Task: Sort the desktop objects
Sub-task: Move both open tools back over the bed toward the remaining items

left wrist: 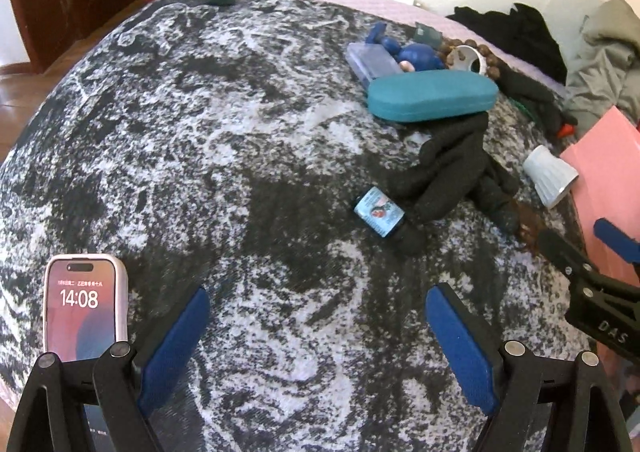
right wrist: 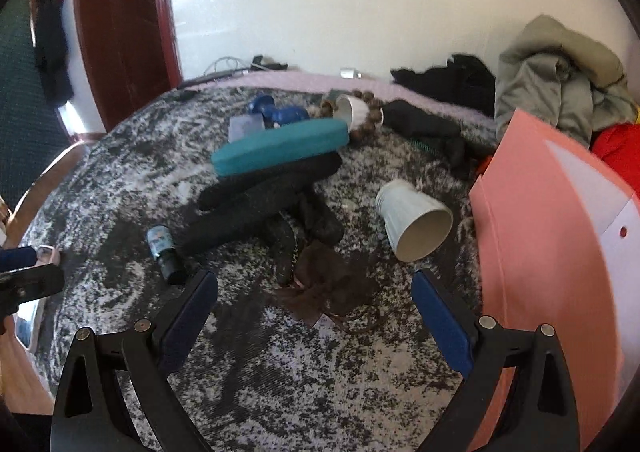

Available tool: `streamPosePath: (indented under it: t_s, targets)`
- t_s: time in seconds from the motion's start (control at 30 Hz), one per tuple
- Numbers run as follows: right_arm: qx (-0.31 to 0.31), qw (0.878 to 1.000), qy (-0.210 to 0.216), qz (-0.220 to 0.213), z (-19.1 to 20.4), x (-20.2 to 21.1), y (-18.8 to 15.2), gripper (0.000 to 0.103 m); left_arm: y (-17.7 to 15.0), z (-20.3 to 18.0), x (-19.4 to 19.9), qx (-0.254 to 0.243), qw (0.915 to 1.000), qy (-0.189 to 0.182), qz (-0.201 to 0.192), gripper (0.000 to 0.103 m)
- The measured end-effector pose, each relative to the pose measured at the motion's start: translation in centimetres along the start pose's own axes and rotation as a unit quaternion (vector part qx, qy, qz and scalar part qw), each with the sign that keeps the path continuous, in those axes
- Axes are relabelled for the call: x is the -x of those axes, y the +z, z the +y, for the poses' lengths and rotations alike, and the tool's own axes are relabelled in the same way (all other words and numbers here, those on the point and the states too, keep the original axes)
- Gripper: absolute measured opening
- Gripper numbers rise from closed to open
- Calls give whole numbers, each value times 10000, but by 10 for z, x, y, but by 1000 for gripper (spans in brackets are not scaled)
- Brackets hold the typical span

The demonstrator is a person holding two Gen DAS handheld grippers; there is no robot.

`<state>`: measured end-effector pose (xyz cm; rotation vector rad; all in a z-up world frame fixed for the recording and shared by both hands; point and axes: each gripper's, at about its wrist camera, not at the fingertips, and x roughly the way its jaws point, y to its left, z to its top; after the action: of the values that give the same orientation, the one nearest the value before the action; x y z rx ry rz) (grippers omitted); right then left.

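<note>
While both tongs, left [left wrist: 318,336] and right [right wrist: 314,316], hung spread and empty, the glasses case [right wrist: 280,147], gloves [right wrist: 260,203] and cup [right wrist: 414,217] lay unsorted.

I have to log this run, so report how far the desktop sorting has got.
Nothing looks sorted yet. The teal case, black gloves, small bottle, white cup and bead bracelet lie jumbled on the mottled cloth. The left gripper and right gripper are both open and hold nothing. The pink bin at right shows no contents, so everything is left.
</note>
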<state>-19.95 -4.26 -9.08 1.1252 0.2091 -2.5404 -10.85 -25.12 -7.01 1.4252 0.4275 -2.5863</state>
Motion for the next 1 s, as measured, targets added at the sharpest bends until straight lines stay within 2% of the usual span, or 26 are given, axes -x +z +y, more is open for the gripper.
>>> streamPosePath:
  t_s: [0.53,1.0]
  targets:
    - [-99,9987,282,413,0,-31,-4,99,1,22,1,142,9999,82,-26,92]
    - [-444,9965,541,457,-11,-31,-2,99,2,21,1,128,9999,56,-16,92]
